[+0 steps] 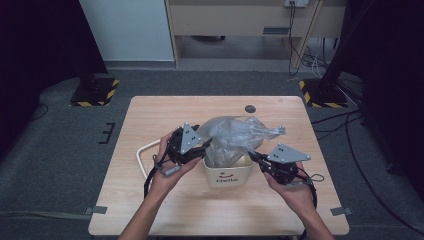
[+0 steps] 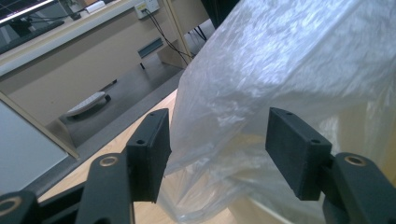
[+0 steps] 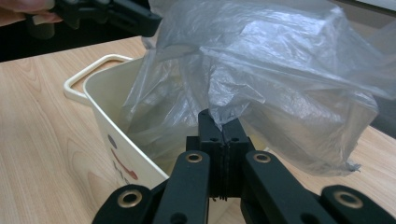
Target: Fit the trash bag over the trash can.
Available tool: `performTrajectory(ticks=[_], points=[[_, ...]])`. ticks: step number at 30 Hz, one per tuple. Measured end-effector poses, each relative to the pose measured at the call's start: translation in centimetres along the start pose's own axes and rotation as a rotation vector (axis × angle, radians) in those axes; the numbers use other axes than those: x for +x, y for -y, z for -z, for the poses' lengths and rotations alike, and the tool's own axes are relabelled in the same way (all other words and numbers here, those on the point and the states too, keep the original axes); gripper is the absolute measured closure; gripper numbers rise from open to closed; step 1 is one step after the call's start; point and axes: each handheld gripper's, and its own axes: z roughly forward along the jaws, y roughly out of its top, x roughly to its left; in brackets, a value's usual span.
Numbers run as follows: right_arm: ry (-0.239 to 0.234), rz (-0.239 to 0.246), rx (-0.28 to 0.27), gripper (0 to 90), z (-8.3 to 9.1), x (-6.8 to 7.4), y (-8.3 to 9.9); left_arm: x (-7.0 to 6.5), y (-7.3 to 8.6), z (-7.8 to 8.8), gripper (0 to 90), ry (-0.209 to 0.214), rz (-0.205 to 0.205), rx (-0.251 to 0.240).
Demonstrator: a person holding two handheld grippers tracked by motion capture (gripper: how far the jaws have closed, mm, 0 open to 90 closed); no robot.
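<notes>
Clear plastic bag (image 1: 235,135) sits part-way inside the cream bin (image 1: 227,175), most of it billowed above the rim and leaning toward the far side of the bin. Lining the bin appears to be the work in hand; the bag mouth is not yet folded over the rim.

Right gripper (image 3: 223,135): jaws fully closed, pinching a fold of the bag film at the bin's right edge. Left gripper (image 2: 217,144): jaws stand moderately wide at the bin's left side, bag film between the pads but neither pad pressing on it, so the bag hangs from one pinch only.

Risks, as judged:
- Single hold. A pull by the right gripper away from the bin could drag the whole bag out instead of spreading it.
- Thin film. A hard tug against the bin rim could tear it at the pinch.
- Light bin. A sideways pull could tip or slide it on the wooden table (image 1: 150,115).
- Left jaws closing on loose bulk rather than the bag's edge would bunch the mouth.

Loose cream handle loop (image 1: 142,155) lies left of the bin.
</notes>
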Motion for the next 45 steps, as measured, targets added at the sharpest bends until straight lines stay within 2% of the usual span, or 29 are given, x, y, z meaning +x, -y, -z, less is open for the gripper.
performTrajectory(ticks=[1,6,10,13,19,21,31,34,35,40,45], points=[[-0.004,-0.003,0.0,90.0,0.0,0.1,0.0,0.0,-0.1,-0.1,41.2,-0.003,0.002,-0.001],[-0.008,0.016,0.017,90.0,-0.1,0.3,0.3,0.4,-0.4,-0.5,67.8,0.011,0.055,0.007],[-0.014,0.019,0.018,90.0,0.1,0.4,0.4,1.1,-0.6,-0.9,83.3,0.01,0.098,0.024],[-0.013,0.023,0.016,90.0,0.3,0.4,0.4,1.8,-0.5,-1.2,89.8,-0.003,0.133,0.04],[-0.012,0.03,0.013,90.0,1.0,0.5,1.0,3.3,0.0,-2.0,90.0,-0.04,0.171,0.096],[-0.009,0.038,0.01,90.0,1.5,0.6,1.2,3.6,0.3,-2.1,90.0,-0.04,0.199,0.116],[-0.015,0.059,-0.007,90.0,3.1,1.6,2.6,5.5,1.4,-3.8,90.0,-0.082,0.197,0.194],[-0.031,0.072,0.004,90.0,3.2,2.3,3.2,5.4,1.9,-4.2,90.0,-0.09,0.187,0.213],[-0.036,0.084,0.015,90.0,3.1,2.5,3.5,5.3,2.1,-4.3,90.0,-0.089,0.193,0.232],[-0.062,0.089,0.055,90.0,2.0,3.4,4.7,5.0,3.1,-5.3,90.0,-0.07,0.204,0.241],[-0.064,0.103,0.072,90.0,1.0,3.6,5.3,4.4,3.7,-6.4,90.0,-0.042,0.191,0.273]])
